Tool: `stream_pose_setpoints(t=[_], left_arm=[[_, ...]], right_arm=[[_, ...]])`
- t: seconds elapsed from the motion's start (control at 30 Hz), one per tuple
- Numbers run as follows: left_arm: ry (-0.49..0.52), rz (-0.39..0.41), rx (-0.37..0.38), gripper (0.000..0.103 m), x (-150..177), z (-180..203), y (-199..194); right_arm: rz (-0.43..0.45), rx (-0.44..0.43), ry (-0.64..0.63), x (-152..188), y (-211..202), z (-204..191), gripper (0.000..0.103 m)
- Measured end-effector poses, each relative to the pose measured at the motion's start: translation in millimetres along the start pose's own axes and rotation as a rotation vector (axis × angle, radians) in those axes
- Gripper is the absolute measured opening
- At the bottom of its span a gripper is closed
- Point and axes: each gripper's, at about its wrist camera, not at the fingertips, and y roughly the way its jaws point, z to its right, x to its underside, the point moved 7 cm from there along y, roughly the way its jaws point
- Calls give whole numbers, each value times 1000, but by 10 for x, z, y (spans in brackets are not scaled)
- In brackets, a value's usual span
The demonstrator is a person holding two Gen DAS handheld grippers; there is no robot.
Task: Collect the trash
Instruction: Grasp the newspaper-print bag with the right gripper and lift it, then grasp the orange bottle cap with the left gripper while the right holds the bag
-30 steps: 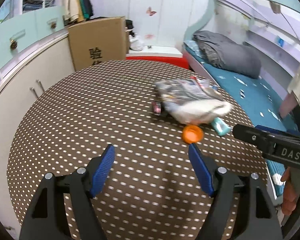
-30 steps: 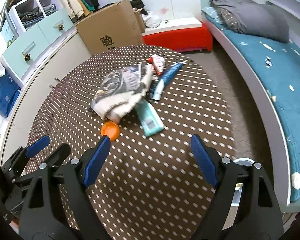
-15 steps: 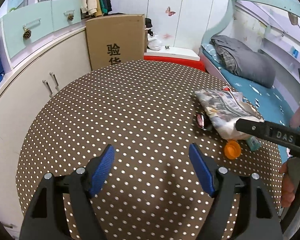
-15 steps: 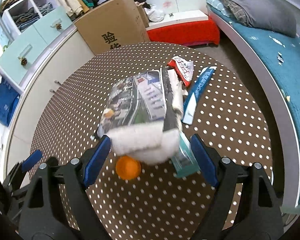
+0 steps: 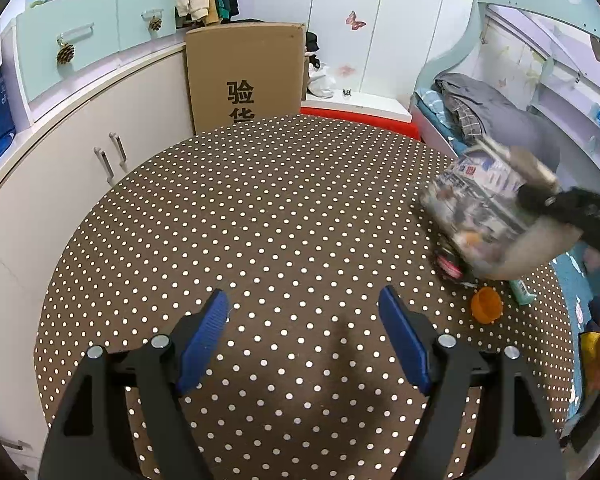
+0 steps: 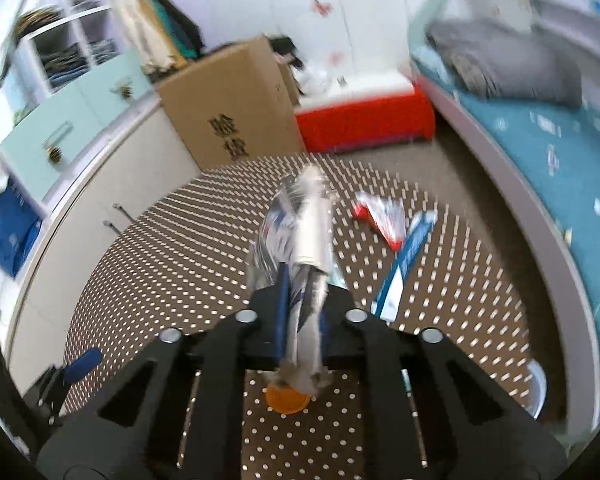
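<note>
A crumpled printed plastic bag [image 6: 312, 216] hangs lifted off the brown dotted table [image 5: 260, 200]. My right gripper [image 6: 302, 280] is closing on it, its blue pads pressing the bag's near edge. In the left wrist view the same bag [image 5: 480, 200] is blurred at the right, held by the right gripper [image 5: 534, 198]. Below it lie an orange cap [image 5: 487, 305], a teal tube [image 5: 522, 290] and a small dark wrapper [image 5: 450, 266]. My left gripper [image 5: 304, 312] is open over bare table, well left of the trash.
A red-and-white wrapper [image 6: 380, 216] and a long blue-white box [image 6: 406, 256] lie on the table's far right. A cardboard box [image 5: 244, 72] and white cabinets [image 5: 112, 128] stand behind the table. A bed [image 6: 540, 140] runs along the right side.
The right gripper went from wide open around the bag to shut on it and lifted it off the table. The left gripper shifted left, so the trash now sits further right in its view.
</note>
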Motion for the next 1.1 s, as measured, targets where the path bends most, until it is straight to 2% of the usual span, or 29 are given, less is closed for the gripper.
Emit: stream_pose_setpoints(t=[0.13, 0.23, 0.37, 0.43, 0.5, 0.53, 0.6, 0.8, 0.87, 0.93, 1.03, 1.1], left_arm=[[-2, 6, 12, 76, 37, -4, -30], [-2, 3, 15, 76, 79, 13, -28], [-5, -9, 12, 76, 105, 18, 1], [-5, -12, 8, 76, 107, 15, 11], [-6, -15, 5, 76, 103, 7, 21], [-8, -16, 3, 76, 97, 4, 26], [-14, -19, 1, 76, 92, -15, 40], [-19, -22, 5, 76, 94, -13, 14], [-14, -15, 8, 76, 79, 16, -21], [-10, -8, 16, 76, 70, 68, -58], [4, 7, 30, 76, 60, 182, -130], [19, 12, 47, 78, 62, 289, -163]], right_arm=[[3, 32, -124, 35, -141, -161, 7], [-40, 15, -189, 148, -16, -229, 13], [-92, 51, -224, 307, 266, -200, 29], [-139, 7, -205, 367, 399, -209, 44], [-174, -34, -182, 411, 489, -217, 47], [-160, -31, -188, 419, 490, -233, 47], [-156, -50, -199, 429, 470, -287, 31], [-84, -121, -164, 303, 172, -360, 7], [-44, -167, -137, 223, -11, -374, 6], [10, -149, -151, 132, -175, -393, 6], [45, -170, -141, 59, -361, -384, 6], [75, -145, -142, 17, -466, -330, 6]])
